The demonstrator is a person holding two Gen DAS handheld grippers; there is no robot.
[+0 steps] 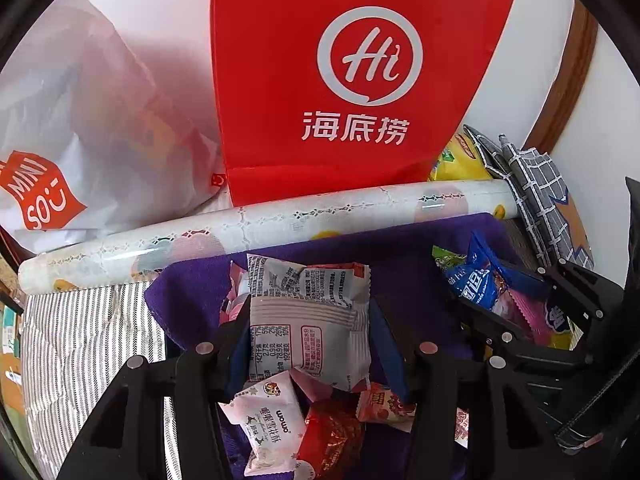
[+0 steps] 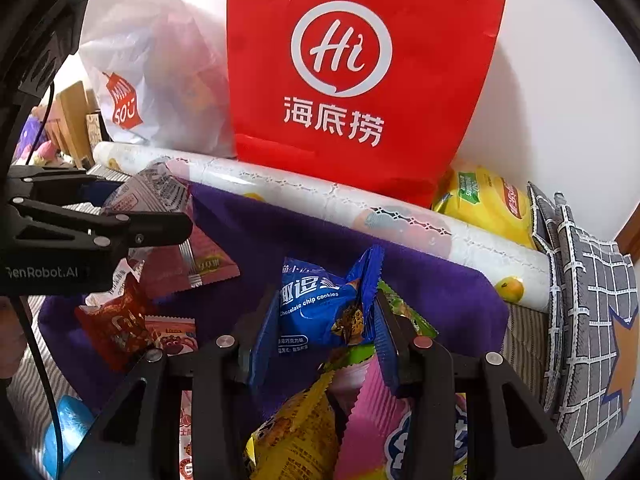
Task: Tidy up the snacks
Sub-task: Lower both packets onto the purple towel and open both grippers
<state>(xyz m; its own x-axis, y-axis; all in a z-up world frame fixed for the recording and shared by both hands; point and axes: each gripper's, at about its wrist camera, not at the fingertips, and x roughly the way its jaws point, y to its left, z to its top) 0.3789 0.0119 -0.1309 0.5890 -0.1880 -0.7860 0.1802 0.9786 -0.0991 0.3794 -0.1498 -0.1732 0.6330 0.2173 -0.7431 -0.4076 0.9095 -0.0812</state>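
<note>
Left gripper clamps a grey-white snack packet, pads pressed on both sides, over the purple cloth. Loose under it: a pink-white nougat packet and a red foil candy. Right gripper is clenched on a blue chocolate chip cookie packet, above a yellow packet and a pink one. Behind the cloth a printed paper roll lies across, blocking the far side. Behind that: red Haidilao bag, white Miniso bag, yellow bag, grey checked cushion at right.
</note>
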